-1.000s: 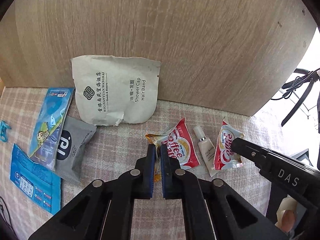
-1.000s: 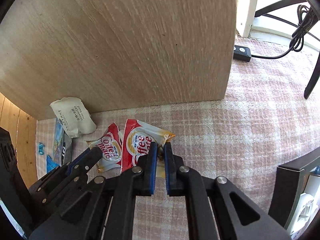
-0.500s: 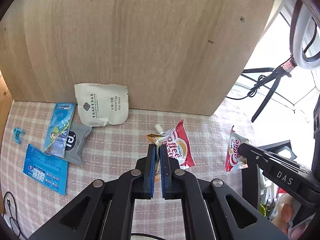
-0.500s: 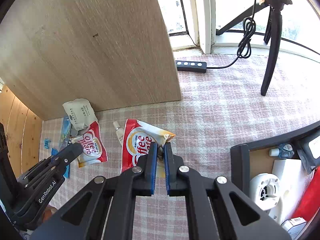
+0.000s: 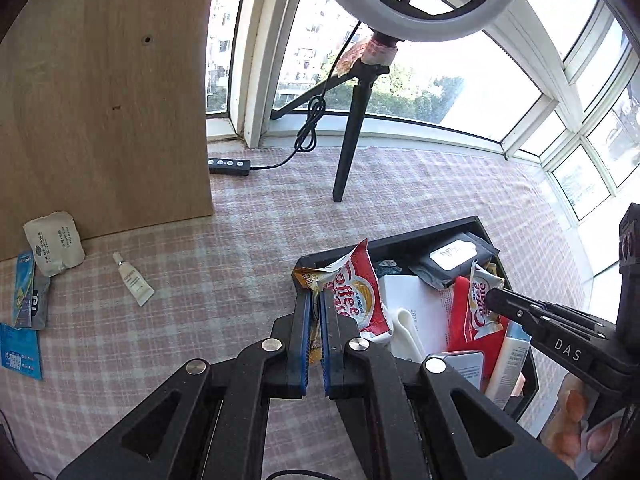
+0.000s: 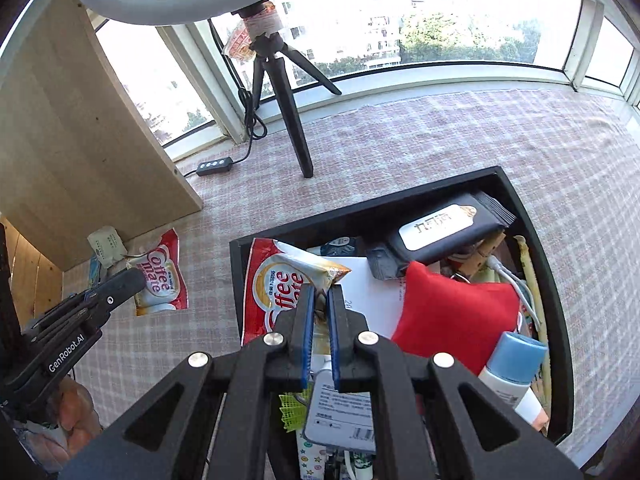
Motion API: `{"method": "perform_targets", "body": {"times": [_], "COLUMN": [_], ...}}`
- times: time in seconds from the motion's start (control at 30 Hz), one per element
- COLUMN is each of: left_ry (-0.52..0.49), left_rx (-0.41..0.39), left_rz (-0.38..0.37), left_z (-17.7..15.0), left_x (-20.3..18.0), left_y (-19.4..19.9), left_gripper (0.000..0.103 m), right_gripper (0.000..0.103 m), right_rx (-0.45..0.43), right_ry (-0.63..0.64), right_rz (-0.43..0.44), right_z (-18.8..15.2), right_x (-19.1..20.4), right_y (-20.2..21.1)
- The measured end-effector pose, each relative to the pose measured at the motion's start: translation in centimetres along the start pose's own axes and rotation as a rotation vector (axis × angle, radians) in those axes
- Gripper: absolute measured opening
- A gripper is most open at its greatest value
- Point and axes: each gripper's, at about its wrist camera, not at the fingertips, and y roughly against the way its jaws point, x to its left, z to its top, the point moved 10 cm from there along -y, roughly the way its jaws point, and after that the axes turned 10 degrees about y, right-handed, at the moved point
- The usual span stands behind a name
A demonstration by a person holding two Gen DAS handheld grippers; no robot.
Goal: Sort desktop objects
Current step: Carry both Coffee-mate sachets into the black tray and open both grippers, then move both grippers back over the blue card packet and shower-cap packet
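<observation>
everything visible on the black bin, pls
The black bin is a rectangular, straight-walled, matte open-top box, likely plastic, standing flat on the pink checked cloth. It is crowded: a dark pack with a white label, something red and soft-looking, a white tube with a blue cap, white paper, cables. The right gripper holds a Coffee-mate sachet above its near-left corner; the left gripper holds another sachet at the bin's left side.

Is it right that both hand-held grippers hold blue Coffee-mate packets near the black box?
Not quite: the packets are red, not blue. The left wrist view shows the left hand-held gripper pinching one, and the right pinches another, near the box.
</observation>
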Motion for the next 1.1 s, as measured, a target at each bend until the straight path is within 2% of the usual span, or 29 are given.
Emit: {"method": "perform_targets", "body": {"times": [0.2, 0.37, 0.4, 0.43, 0.47, 0.5, 0.53, 0.57, 0.83, 0.97, 1.1], "left_ry": [-0.085, -0.140, -0.147, -0.154, -0.160, -0.166, -0.175, -0.183, -0.162, -0.132, -0.081], "left_rx": [0.030, 0.053, 0.062, 0.079, 0.087, 0.073, 0.054, 0.040, 0.016, -0.005, -0.031], "left_rz": [-0.052, -0.083, -0.084, -0.085, -0.088, -0.086, -0.074, -0.062, -0.029, 0.000, 0.045], "left_z": [-1.2, -2.4, -2.6, -2.8, -3.0, -2.9, -2.8, -2.7, -1.8, -1.3, -0.7], "left_x": [-6.4, -9.9, -10.3, -10.6, -10.9, -10.9, -10.9, -10.7, -8.3, -5.6, -1.1], "left_y": [-1.0, -1.9, -2.3, -2.6, -2.7, -2.7, -2.5, -2.3, -1.4, -0.9, -0.2], "left_gripper": [0.004, 0.005, 0.009, 0.029, 0.038, 0.040, 0.037, 0.037, 0.037, 0.037, 0.037], "right_gripper": [0.007, 0.007, 0.008, 0.008, 0.013, 0.026, 0.032, 0.037, 0.037, 0.037, 0.037], "right_rx": [0.013, 0.036, 0.038, 0.038, 0.045, 0.052, 0.043, 0.029, -0.005, -0.021, -0.025], "right_ry": [-0.103, -0.175, -0.181, -0.182, -0.190, -0.209, -0.226, -0.235, -0.197, -0.151, -0.081], "right_rz": [-0.086, -0.135, -0.135, -0.131, -0.137, -0.151, -0.153, -0.146, -0.147, -0.117, -0.072], "right_z": [-3.8, -6.9, -7.3, -7.5, -7.8, -8.0, -8.1, -8.0, -6.3, -5.1, -3.8], "right_x": [-8.0, -12.5, -13.0, -13.3, -13.8, -14.4, -14.8, -15.0, -13.5, -11.1, -7.1], "right_y": [2.6, 3.7, 3.8, 3.8, 3.8, 3.9, 4.1, 4.4, 5.3, 4.9, 3.6]}}
